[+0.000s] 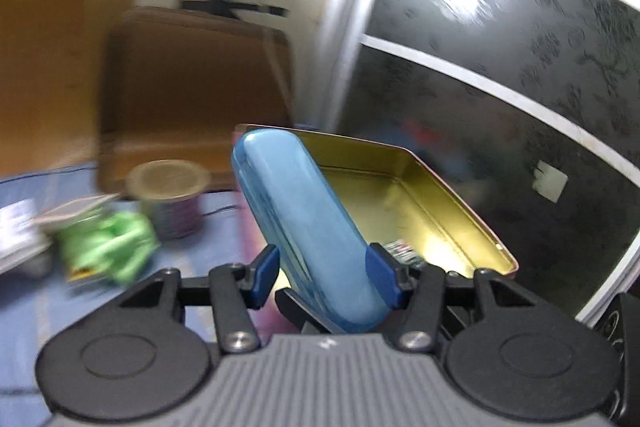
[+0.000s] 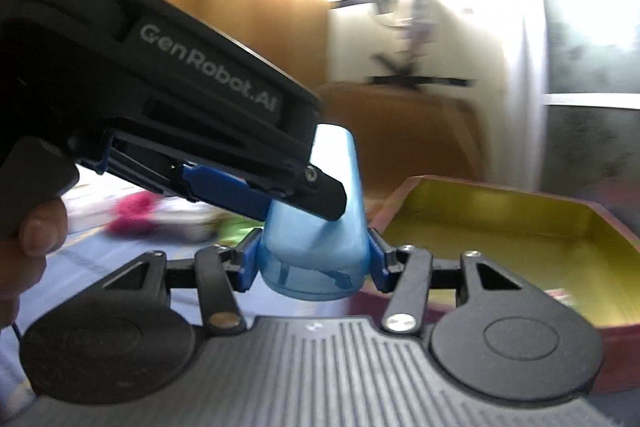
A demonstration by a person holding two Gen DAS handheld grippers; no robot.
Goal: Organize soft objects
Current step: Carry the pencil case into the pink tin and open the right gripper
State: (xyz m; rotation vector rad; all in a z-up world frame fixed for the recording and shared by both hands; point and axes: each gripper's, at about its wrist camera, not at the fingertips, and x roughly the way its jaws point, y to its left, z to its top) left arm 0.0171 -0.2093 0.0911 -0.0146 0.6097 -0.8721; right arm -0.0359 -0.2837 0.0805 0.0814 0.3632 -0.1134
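A glossy blue oblong case (image 1: 304, 211) is lifted above the blue-covered surface, and both grippers grasp it. In the left wrist view my left gripper (image 1: 325, 275) is shut on its near end, blue pads pressing both sides. In the right wrist view my right gripper (image 2: 313, 259) is shut on the case (image 2: 316, 251) at its rounded end. The left gripper's fingers (image 2: 320, 187) reach in from the left and clamp the same case higher up. An open tin box (image 1: 360, 155) with a gold inside and maroon outside lies just behind and to the right (image 2: 480, 203).
A green soft item (image 1: 108, 247) and a lidded cup (image 1: 172, 199) lie at the left on the blue cloth (image 1: 24, 307). A pink item (image 2: 132, 211) is blurred beyond. A brown chair (image 1: 192, 87) and a dark patterned door (image 1: 500, 67) stand behind. A hand (image 2: 32, 239) holds the left gripper.
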